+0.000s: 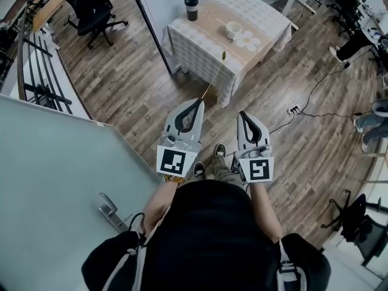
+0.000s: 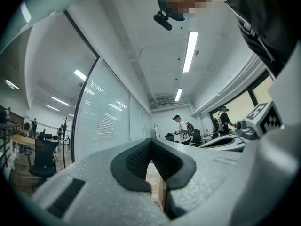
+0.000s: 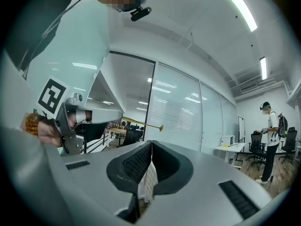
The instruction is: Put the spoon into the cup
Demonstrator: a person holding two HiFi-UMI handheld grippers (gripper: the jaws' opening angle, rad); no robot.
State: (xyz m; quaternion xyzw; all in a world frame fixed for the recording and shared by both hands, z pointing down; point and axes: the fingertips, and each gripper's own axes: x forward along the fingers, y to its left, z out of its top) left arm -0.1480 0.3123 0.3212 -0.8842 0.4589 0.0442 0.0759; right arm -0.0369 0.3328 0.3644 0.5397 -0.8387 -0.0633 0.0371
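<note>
Spoon [image 1: 213, 77] aloft, a person stands on the wooden floor well apart from the cloth-covered table [image 1: 200, 50], a handheld gripper in each hand. The left gripper [image 1: 199, 102] is clamped on one end of the slim gold utensil, and the free end points up and forward toward the table. The right gripper view shows the same gold shaft jutting from the left tool. The right gripper [image 1: 242, 114] carries nothing, its jaws pressed together. The white cup [image 1: 233, 30] sits on the tabletop, and a dark lidded tumbler [image 1: 191, 8] stands apart from it near the far corner.

By the look of it, the pick-up is done and the carry to the cup is the step in hand. The next move calls for closing the gap to the table, then bringing the spoon's free end over the cup's mouth. After that comes tipping it downward and, only then, easing the left jaws apart.
</note>
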